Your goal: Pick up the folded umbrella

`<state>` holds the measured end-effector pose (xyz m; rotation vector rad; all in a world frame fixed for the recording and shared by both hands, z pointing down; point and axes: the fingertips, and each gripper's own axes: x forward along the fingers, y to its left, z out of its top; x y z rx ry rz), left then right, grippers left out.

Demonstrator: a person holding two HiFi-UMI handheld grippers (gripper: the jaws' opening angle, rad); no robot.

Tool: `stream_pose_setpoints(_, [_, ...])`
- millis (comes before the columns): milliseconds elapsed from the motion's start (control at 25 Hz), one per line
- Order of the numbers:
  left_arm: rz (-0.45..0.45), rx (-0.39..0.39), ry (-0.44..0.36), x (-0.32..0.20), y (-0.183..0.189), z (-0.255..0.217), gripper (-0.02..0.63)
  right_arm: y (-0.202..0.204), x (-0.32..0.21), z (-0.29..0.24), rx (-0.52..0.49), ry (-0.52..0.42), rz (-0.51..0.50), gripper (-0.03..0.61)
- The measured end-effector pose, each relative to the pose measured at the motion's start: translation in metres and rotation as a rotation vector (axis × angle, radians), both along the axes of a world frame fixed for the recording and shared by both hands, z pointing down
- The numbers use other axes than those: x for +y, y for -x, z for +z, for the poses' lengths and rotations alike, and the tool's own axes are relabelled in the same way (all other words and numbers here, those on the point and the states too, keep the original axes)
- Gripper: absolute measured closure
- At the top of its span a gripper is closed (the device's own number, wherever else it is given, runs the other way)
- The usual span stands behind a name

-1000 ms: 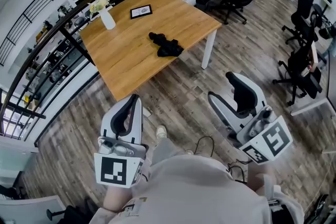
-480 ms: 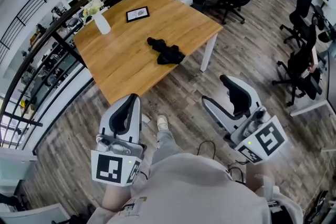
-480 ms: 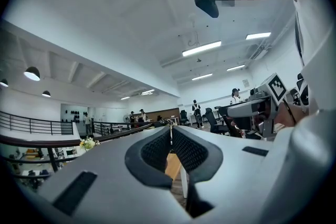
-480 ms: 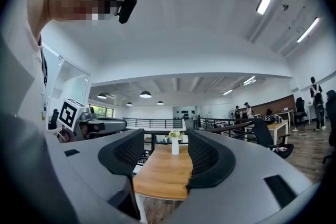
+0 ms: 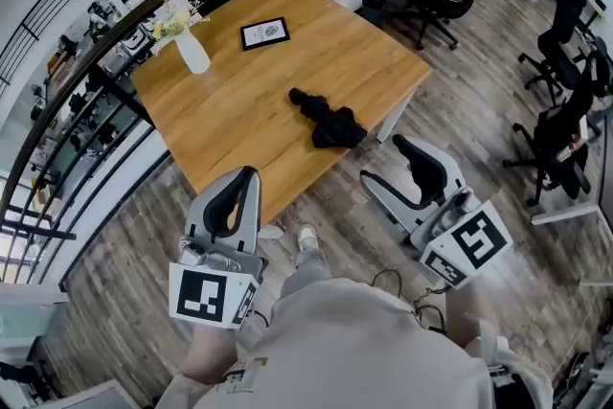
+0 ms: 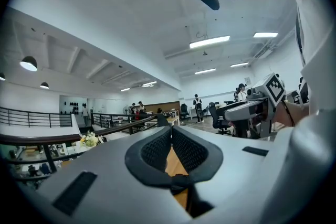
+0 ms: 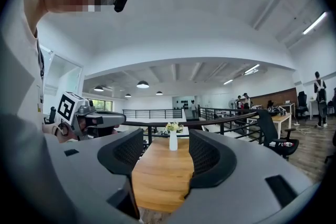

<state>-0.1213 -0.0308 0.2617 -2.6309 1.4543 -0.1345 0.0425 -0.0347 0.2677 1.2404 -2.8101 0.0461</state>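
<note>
Both tools are held short of the table (image 5: 239,101), approach under way: the folded umbrella (image 5: 328,120) is left untouched at ten o'clock of the right gripper (image 5: 383,160), whose empty jaws are opening, the left gripper (image 5: 245,175) is closed on nothing, and a forward reach is called for next.

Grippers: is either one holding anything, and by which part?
Neither. The left gripper is shut on nothing, the right gripper has its jaws opening, empty; the folded umbrella lies untouched on the table.
</note>
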Motion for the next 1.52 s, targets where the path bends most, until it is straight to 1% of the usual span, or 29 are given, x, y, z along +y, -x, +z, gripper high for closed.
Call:
stream_pose_setpoints(160, [0.01, -0.013, 0.064, -0.063, 0.038, 0.026, 0.588, 0.043, -0.068, 0.019, 0.019, 0.055, -0.003, 0.295])
stream_pose_setpoints(320, [0.031, -0.012, 0.125, -0.122, 0.063, 0.056, 0.588, 0.072, -0.134, 0.054, 0.056, 0.136, 0.009, 0.289])
stream_pose_setpoints(520, [0.071, 0.013, 0.224, -0.177, 0.075, 0.097, 0.588, 0.09, -0.197, 0.113, 0.115, 0.262, 0.037, 0.284])
stream_pose_setpoints(760, [0.065, 0.051, 0.372, -0.213, 0.079, 0.157, 0.588, 0.096, -0.244, 0.193, 0.15, 0.425, 0.047, 0.279])
stream_pose_setpoints(920, [0.05, 0.038, 0.47, -0.229, 0.072, 0.203, 0.588, 0.092, -0.271, 0.258, 0.186, 0.547, 0.062, 0.276])
stream_pose_setpoints(1080, [0.031, 0.074, 0.516, -0.254, 0.057, 0.227, 0.588, 0.08, -0.29, 0.313, 0.249, 0.636, 0.05, 0.267])
stream_pose_setpoints(1160, [0.024, 0.067, 0.546, -0.263, 0.049, 0.24, 0.588, 0.074, -0.296, 0.337, 0.281, 0.667, 0.044, 0.262])
stream_pose_setpoints(1280, [0.01, 0.081, 0.606, -0.271, 0.039, 0.263, 0.588, 0.067, -0.306, 0.37, 0.331, 0.71, 0.031, 0.255])
stream_pose_setpoints(1400, [0.005, 0.087, 0.674, -0.273, 0.029, 0.29, 0.588, 0.061, -0.315, 0.4, 0.384, 0.745, 0.019, 0.249])
stream_pose_setpoints(1520, [0.01, 0.075, 0.736, -0.272, 0.018, 0.315, 0.588, 0.054, -0.323, 0.427, 0.438, 0.771, 0.021, 0.247])
